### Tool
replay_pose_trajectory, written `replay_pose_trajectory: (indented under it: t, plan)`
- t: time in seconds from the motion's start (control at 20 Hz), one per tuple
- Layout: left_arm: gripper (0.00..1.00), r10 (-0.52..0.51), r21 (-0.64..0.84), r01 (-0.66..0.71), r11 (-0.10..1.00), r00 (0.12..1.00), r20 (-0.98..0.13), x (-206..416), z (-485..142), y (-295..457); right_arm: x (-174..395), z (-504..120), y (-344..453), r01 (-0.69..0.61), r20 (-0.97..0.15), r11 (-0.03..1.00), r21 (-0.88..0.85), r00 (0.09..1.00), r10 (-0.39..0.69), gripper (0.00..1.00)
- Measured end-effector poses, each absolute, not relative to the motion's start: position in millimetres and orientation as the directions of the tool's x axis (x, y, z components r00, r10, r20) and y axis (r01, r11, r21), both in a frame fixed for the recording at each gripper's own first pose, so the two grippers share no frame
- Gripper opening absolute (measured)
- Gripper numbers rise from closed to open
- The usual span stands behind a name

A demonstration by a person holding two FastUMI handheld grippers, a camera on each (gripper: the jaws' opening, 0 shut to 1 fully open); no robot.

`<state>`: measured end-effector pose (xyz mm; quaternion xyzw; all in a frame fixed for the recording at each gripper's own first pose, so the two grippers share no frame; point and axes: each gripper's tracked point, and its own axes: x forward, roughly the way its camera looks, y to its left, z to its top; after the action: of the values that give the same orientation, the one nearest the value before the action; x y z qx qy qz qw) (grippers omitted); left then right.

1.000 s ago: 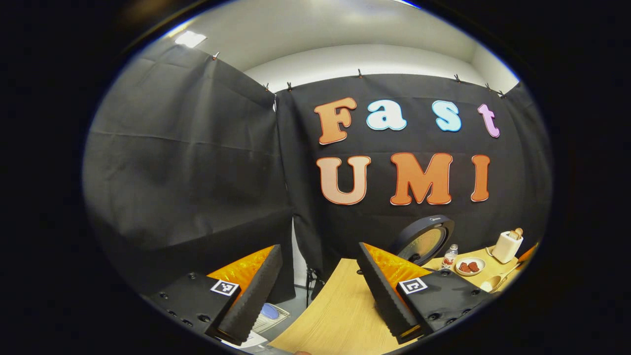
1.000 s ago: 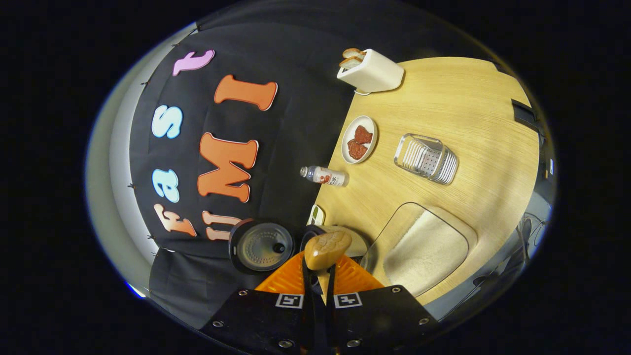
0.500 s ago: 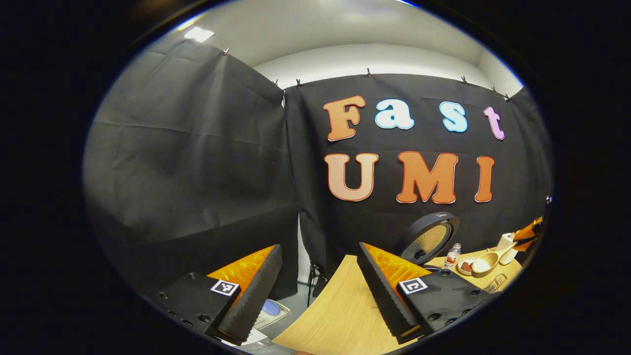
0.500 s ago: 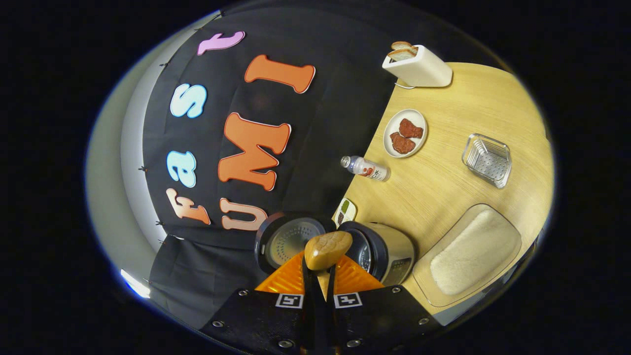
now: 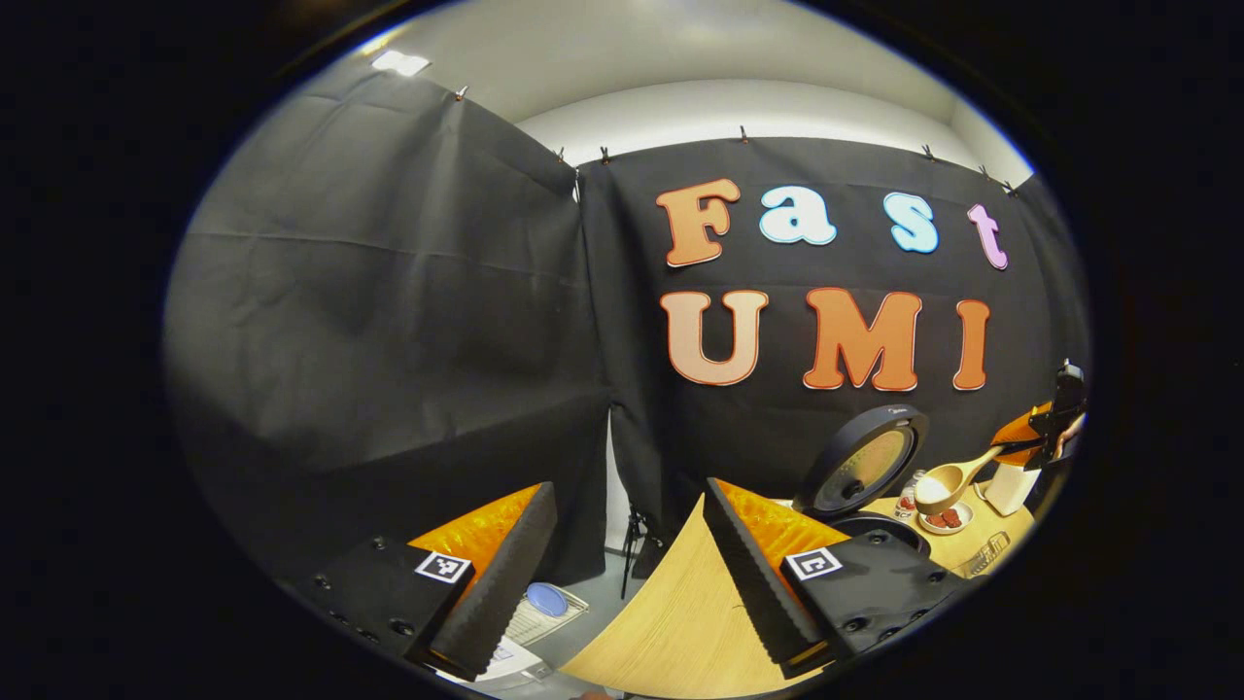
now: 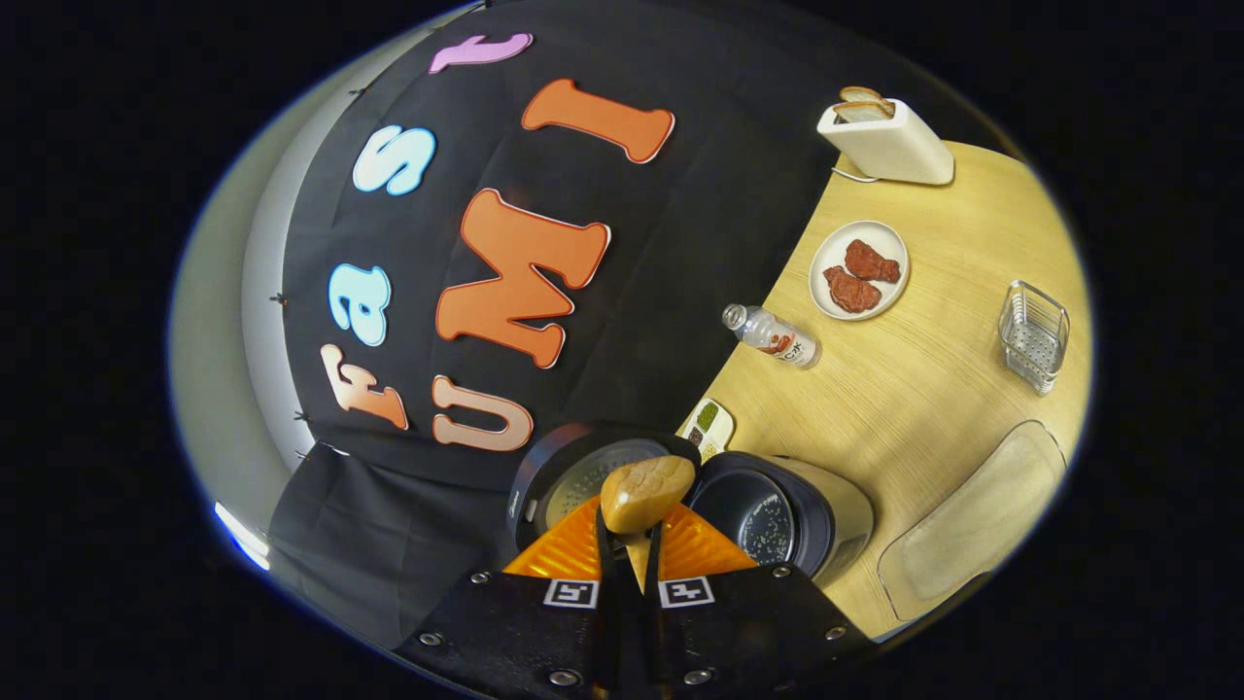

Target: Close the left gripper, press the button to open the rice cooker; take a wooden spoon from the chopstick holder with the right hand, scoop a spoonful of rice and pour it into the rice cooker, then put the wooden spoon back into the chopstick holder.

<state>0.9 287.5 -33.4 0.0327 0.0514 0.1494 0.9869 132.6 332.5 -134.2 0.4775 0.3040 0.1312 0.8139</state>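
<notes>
Swinging across the table [image 6: 933, 389], I brought the cooker [image 6: 777, 510] closer under the right gripper [image 6: 627, 564] than a second before, so pouring looked next. That gripper stayed clamped on the spoon [image 6: 646, 491], handle running back between its fingers, bowl forward beside the open pot; rice probably inside. The left gripper [image 5: 622, 574] hung wide, idle.

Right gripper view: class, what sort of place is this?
Probably a mock kitchen set up in a recording booth: an open rice cooker, a toaster holding bread and a plate of meat share a wooden table against black cloth.
</notes>
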Motion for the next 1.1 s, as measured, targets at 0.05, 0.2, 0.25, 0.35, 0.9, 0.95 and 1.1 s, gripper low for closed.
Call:
replay_pose_trajectory:
  t: [0.05,0.2,0.25,0.35,0.9,0.95,1.1]
  plan:
    - [0.98,0.301,0.081,-0.294,0.952,0.949,-0.093,1.9,-36.4,289.4,136.4,-134.9,336.2,0.068,-0.372,0.527,0.847,0.783,0.498,0.08]
    - [0.99,0.307,0.091,-0.298,0.95,0.947,-0.099,6.3,-39.5,295.0,146.9,-138.9,344.3,0.036,-0.388,0.591,0.806,0.786,0.482,0.08]
    - [1.0,0.307,0.094,-0.298,0.95,0.947,-0.096,6.3,-39.6,296.8,147.2,-140.0,344.8,0.025,-0.392,0.612,0.791,0.788,0.475,0.08]
    - [0.99,0.307,0.095,-0.298,0.95,0.947,-0.093,9.3,-39.7,298.8,147.7,-141.0,344.7,0.011,-0.398,0.641,0.768,0.791,0.464,0.08]
    - [0.97,0.322,0.103,-0.312,0.944,0.941,-0.104,21.8,-49.1,309.7,152.5,-146.4,352.2,-0.072,-0.415,0.744,0.664,0.792,0.447,0.08]
    - [0.97,0.324,0.106,-0.313,0.944,0.941,-0.102,22.4,-49.2,310.3,153.2,-144.5,352.5,-0.085,-0.411,0.752,0.654,0.794,0.447,0.08]
    - [0.98,0.327,0.109,-0.316,0.943,0.94,-0.103,24.1,-49.9,309.6,154.5,-143.2,350.6,-0.118,-0.402,0.778,0.617,0.803,0.441,0.08]
